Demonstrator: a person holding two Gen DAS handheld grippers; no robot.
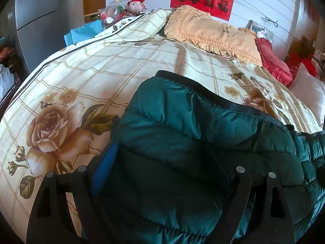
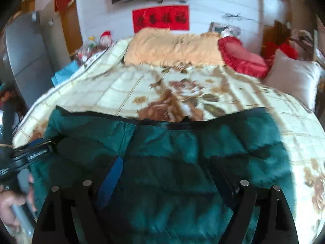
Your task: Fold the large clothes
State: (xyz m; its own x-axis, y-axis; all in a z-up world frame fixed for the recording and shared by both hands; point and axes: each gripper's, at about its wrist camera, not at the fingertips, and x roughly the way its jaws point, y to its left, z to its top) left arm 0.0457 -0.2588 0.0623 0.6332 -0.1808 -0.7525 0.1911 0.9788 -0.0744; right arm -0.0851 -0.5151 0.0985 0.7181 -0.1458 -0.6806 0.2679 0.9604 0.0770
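Observation:
A dark green quilted puffer jacket (image 1: 182, 122) with a black trimmed edge lies spread on the floral bed cover (image 1: 91, 71). In the left wrist view my left gripper (image 1: 162, 140) stands wide, a puffy fold of jacket bulging between its fingers; the blue pad (image 1: 105, 168) shows on the left side. The blurred right wrist view shows the jacket (image 2: 162, 138) lying across the bed. My right gripper (image 2: 166, 160) hangs wide over it, with the cloth between and under its fingers. A hand (image 2: 12, 205) holds the other gripper at the left edge.
A peach frilled pillow cover (image 1: 213, 34), a red cushion (image 1: 274, 65) and a white pillow (image 1: 308, 95) lie at the head of the bed. A grey cabinet (image 1: 36, 20), blue bag (image 1: 83, 32) and cluttered bedside stand left of the bed.

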